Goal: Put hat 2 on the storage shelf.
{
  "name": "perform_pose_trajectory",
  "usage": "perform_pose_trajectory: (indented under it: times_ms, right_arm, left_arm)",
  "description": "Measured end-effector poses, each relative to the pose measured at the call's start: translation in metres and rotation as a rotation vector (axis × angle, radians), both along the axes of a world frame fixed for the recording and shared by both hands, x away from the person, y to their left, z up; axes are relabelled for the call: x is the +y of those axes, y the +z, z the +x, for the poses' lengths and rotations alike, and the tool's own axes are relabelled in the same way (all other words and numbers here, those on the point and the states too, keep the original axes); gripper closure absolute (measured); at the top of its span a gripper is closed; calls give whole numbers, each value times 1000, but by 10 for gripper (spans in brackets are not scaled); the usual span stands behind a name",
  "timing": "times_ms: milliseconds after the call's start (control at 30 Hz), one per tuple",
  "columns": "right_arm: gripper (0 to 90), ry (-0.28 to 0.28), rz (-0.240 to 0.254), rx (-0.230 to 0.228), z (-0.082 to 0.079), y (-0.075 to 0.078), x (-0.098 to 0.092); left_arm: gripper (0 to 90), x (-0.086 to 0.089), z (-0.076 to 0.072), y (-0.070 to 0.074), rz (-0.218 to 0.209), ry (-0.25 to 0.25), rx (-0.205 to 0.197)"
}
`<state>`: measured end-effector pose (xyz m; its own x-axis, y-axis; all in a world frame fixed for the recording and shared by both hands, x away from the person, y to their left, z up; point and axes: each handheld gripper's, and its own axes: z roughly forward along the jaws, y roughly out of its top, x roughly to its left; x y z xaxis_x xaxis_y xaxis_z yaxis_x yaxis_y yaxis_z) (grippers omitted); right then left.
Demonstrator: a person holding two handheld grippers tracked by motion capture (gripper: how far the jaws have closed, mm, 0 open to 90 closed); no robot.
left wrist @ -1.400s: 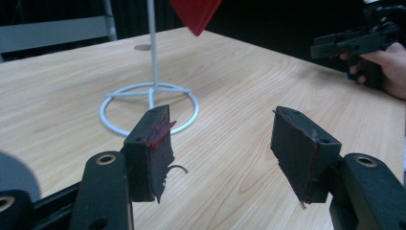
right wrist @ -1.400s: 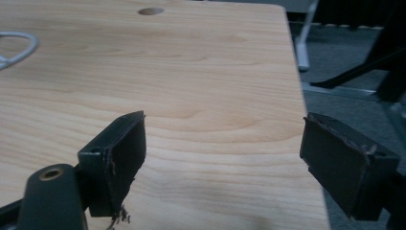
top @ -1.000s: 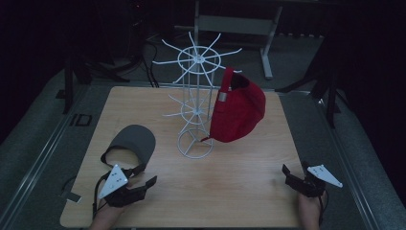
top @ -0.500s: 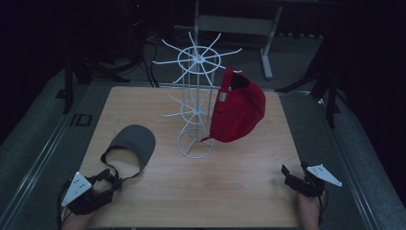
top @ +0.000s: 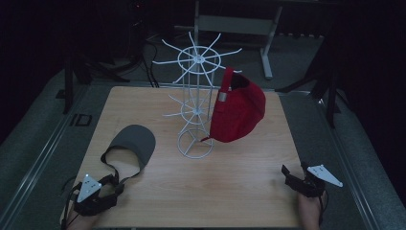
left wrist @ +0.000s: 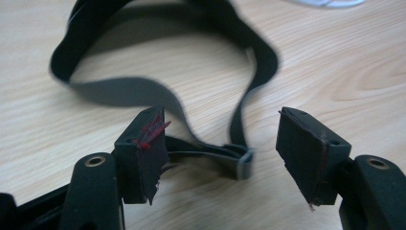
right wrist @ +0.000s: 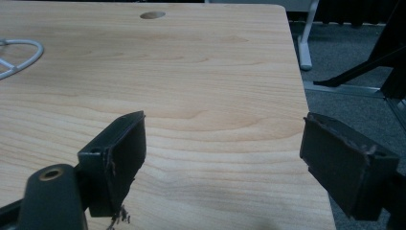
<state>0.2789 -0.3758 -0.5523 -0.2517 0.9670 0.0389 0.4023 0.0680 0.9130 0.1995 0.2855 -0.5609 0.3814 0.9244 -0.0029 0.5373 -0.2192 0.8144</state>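
Red cap [top: 238,112] already hangs on the white wire rack [top: 195,108] in the high view, while the grey visor [top: 132,143] lies flat on the wooden table [top: 230,191], just beside the left gripper [top: 114,189]. So I judge one piece is done and one is left. The right gripper [top: 293,176] rests at the table's near right corner.

From the left gripper view, its jaws have just been opening and stand spread, with the visor strap buckle [left wrist: 243,162] between them, not pinched.

From the right gripper view, its jaws are spread wide above bare wood, holding nothing.
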Motion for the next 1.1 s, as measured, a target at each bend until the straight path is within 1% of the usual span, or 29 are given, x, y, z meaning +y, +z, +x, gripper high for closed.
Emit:
perform_pose_trajectory:
  times_ms: [33, 67, 100, 167, 300, 400, 433, 467, 533, 567, 667, 700, 733, 767, 800, 833, 867, 933, 1100]
  right_arm:
    - [157, 0, 1, 1, 0, 0, 0]
    - [157, 0, 1, 0, 0, 0, 0]
    - [157, 1, 0, -1, 0, 0, 0]
    - [157, 1, 1, 0, 0, 0, 0]
    - [157, 1, 3, 4, 0, 0, 0]
    - [158, 1, 2, 6, 0, 0, 0]
    - [158, 1, 2, 7, 0, 0, 0]
    - [158, 0, 1, 9, 0, 0, 0]
    - [158, 1, 0, 11, 1, 0, 0]
    - [158, 1, -1, 11, 1, 0, 0]
    - [158, 2, 1, 10, 0, 0, 0]
    - [158, 2, 2, 9, 0, 0, -1]
    - [158, 1, 4, 8, 0, 0, -1]
    - [158, 0, 6, 8, 0, 0, -1]
    - [158, 1, 7, 8, 0, 0, -1]
    - [158, 1, 7, 8, 0, 0, -1]
    - [158, 1, 7, 7, 0, 0, -1]
    - [158, 3, 8, 6, 0, 0, -1]
    - [158, 5, 14, 9, 0, 0, -1]
  left_arm:
    - [353, -1, 2, 0, 14, 6, 12]
    - [354, -2, 3, 0, 19, 14, 24]
    - [356, -2, 5, -1, 20, 9, 33]
    - [370, -4, 7, -2, 40, 13, 56]
    - [431, -7, 11, -3, 76, 16, 94]
    - [484, -9, 13, -3, 71, 32, 88]
    - [526, -9, 13, -3, 70, 30, 85]
    - [572, -9, 13, -3, 78, 39, 81]
    - [694, -9, 14, -3, 86, 70, 75]
    - [778, -9, 14, -3, 84, 79, 70]
    - [832, -8, 14, -1, 72, 94, 27]
    - [838, -8, 14, -1, 72, 94, 27]
    - [843, -9, 13, 3, 78, 99, -13]
    - [846, -9, 13, 6, 82, 97, -35]
    - [847, -9, 13, 8, 77, 98, -56]
    - [851, -9, 13, 11, 61, 97, -74]
    - [852, -9, 14, 13, 51, 94, -88]
    - [853, -9, 17, 18, 48, 90, -114]
    - [854, -11, 26, 34, 51, 79, -171]
